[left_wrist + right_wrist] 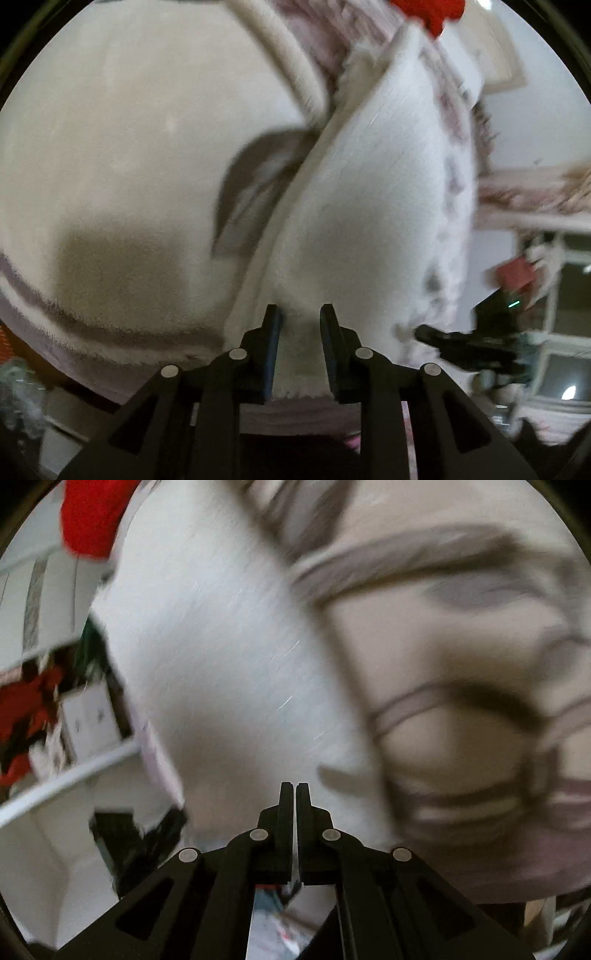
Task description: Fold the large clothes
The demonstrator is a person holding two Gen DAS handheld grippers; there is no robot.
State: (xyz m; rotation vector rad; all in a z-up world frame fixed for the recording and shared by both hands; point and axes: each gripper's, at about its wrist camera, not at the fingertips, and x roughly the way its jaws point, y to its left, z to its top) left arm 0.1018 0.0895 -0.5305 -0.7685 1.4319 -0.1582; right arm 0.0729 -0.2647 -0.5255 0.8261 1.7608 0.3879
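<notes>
Holding the white fleece garment (362, 206) off any surface, we had both grippers engaged at its lower edge. The left gripper (301, 314) had its fingers (272, 332) set apart with a thick fold of fleece lying between them; whether they actually pinched that fold we could not tell. The right gripper (294, 790) had its fingers pressed nearly together, and white cloth appeared only as a thin sliver in the gap, so we judged that grip to be shallow.

The garment filled most of both wrist views, with a cream panel (129, 166) carrying grey-mauve stripes (424, 565) beside the white pile. Both views were streaked with motion blur.

We identified these risks:
- The right-hand edge could slip out, because so little cloth sat between the fingers and fleece pile compresses easily.
- The left fold could slide free if the open fingers carried load without closing further.
- A fast swing could drag the hanging cloth against the red item (92, 520) and the shelving (74, 771) seen nearby.
- Uneven height between the two grippers would skew the fold line.
</notes>
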